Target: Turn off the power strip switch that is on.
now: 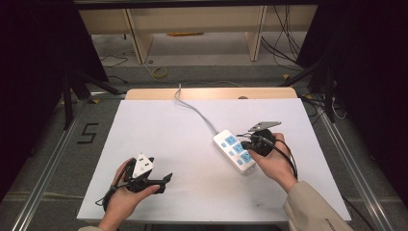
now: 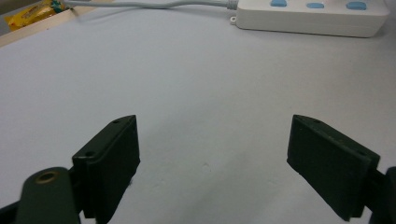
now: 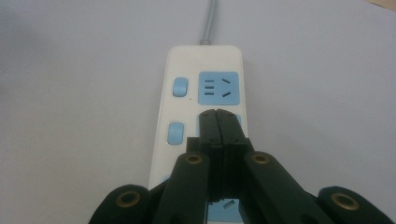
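From above, a white power strip (image 1: pixel 234 150) with blue sockets lies right of centre on a white table (image 1: pixel 183 144), its grey cord (image 1: pixel 195 109) trailing to the far edge, while the right gripper (image 1: pixel 244 139) hovers over its middle and the left gripper (image 1: pixel 166 179) rests near the front edge — well apart. The left gripper view shows its jaws wide apart, nothing between them, the strip cut off at the top. The right gripper view shows those jaws pressed together, empty, tips over the second socket — touching or not, unclear.
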{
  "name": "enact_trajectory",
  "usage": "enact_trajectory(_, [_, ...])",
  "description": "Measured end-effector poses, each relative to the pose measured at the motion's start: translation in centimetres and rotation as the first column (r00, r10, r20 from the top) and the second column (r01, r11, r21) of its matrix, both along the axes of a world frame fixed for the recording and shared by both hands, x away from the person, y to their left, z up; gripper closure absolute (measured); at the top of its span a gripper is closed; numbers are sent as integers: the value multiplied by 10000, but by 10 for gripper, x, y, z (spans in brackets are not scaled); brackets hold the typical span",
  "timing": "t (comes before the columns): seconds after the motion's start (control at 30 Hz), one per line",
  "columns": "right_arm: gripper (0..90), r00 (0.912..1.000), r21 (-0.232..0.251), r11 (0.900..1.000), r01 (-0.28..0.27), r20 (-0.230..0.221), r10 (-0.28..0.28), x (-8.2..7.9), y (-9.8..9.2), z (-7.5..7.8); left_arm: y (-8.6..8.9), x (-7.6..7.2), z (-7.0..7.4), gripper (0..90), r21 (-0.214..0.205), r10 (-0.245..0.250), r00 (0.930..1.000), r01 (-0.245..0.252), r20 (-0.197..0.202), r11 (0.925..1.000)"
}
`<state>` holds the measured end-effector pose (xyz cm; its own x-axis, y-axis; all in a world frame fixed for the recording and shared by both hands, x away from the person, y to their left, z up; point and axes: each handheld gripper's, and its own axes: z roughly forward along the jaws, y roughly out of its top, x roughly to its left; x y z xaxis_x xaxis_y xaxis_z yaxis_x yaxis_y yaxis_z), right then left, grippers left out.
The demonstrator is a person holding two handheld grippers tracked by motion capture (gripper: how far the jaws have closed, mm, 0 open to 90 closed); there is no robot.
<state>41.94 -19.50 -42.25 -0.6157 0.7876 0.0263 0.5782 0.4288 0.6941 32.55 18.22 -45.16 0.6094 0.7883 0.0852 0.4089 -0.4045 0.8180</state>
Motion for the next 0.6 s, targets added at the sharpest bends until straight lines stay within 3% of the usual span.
enact_trajectory(0.6, [900,9996,22,10000,0,-291,1,10,9,4,0,0,0,167,15,-14,10000,14,14,10000])
